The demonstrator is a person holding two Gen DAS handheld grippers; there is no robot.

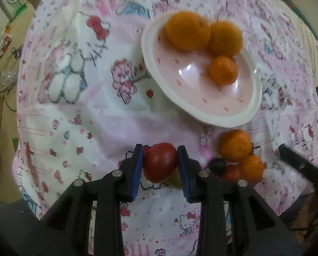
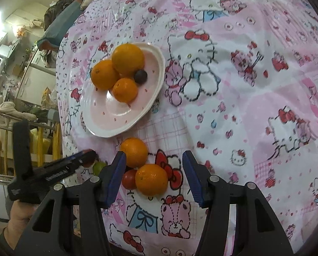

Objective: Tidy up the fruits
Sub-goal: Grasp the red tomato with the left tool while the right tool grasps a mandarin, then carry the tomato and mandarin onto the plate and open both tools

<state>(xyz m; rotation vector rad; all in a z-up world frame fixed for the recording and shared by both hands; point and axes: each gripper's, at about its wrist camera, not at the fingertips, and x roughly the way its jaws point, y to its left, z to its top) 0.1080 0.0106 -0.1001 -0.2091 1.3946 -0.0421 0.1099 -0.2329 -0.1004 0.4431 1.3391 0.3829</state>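
My left claw (image 1: 160, 163) was clamped on a red tomato (image 1: 160, 161), its blue pads pressing both sides of the fruit, just above the cartoon-print cloth (image 1: 84, 111) covering the surface. A small green fruit (image 1: 176, 180) lay right beside the tomato, partly hidden behind my right-hand pad. My right claw (image 2: 153, 176) stood partly spread and held nothing, hanging over an orange (image 2: 151, 179) that lay between its pads without touching them. The pink plate (image 2: 107, 115) already carried three oranges (image 2: 128, 59), and from the right wrist view I could also make out a small dark fruit (image 2: 140, 76) tucked against them. So I judged the job roughly half done: the plate was filling, but a cluster was still waiting on the cloth near its rim, namely another orange (image 2: 134, 152), a smaller red tomato (image 2: 129, 179), and a dark round fruit (image 1: 217, 166) seen only from the left wrist. My reading was that the tomato in my left claw was the next piece bound for the plate, with the loose fruits left to gather after it.
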